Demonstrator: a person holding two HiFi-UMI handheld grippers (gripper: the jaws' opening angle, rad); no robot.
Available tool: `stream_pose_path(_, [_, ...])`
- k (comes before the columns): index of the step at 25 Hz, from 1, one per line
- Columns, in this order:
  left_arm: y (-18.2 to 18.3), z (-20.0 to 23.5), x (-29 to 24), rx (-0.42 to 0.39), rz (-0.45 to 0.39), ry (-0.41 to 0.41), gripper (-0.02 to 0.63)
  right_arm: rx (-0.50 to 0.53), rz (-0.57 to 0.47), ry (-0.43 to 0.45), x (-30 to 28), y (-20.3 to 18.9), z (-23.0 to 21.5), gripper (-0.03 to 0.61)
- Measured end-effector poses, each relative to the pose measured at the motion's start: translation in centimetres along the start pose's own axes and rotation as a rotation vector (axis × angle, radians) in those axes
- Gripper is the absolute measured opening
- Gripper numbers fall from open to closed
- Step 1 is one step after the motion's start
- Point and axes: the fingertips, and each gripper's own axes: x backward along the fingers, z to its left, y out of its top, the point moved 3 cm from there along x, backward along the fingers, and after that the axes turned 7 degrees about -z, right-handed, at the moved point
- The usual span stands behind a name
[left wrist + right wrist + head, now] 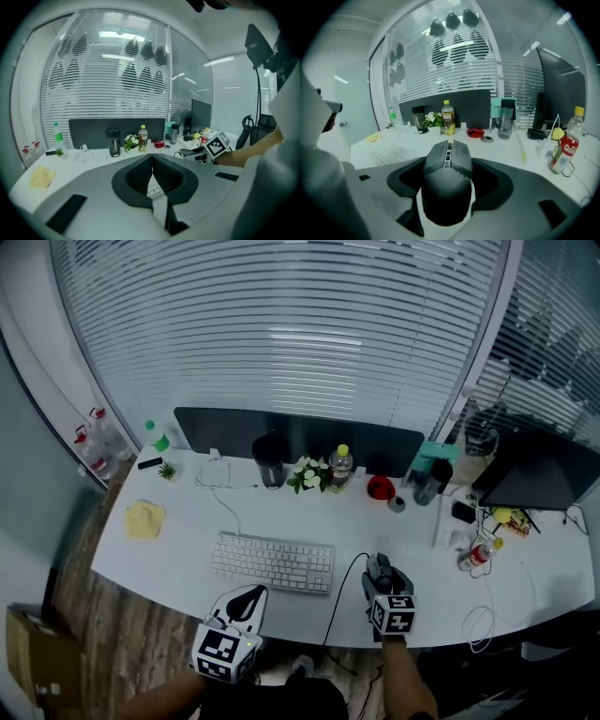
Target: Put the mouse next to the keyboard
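Observation:
The white keyboard [274, 562] lies flat in the middle of the white desk [178, 549], near its front edge. The dark wired mouse [378, 564] is to the right of it, with its black cable running towards the front edge. My right gripper [379, 579] is shut on the mouse [447, 173], which fills the gap between the jaws in the right gripper view [449, 161]. My left gripper [246, 598] hovers over the front edge just below the keyboard. Its jaws meet with nothing between them [152, 161]. I see a bit of the keyboard [154, 188] under them.
Along the back stand a black tumbler [269, 460], a small flower pot [307, 474], a yellow-capped bottle [341, 465] and a red dish [380, 487]. A yellow pad [144, 518] lies at the left. A red-labelled bottle [478, 554], cables [486, 620] and a dark monitor [544, 474] crowd the right.

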Motion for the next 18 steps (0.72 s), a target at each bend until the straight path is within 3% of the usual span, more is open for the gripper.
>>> stream_pose_path(5, [-0.8, 0.2, -0.1, 0.048, 0.013, 0.032, 0.028, -0.013, 0.067, -0.01, -2.2, -2.8, -1.0, 0.295])
stream_pose_path(18, [-2.1, 1.3, 0.0, 0.045, 0.053, 0.09, 0.028, -0.009, 0.191, -0.031, -6.4, -7.0, -2.1, 0.295])
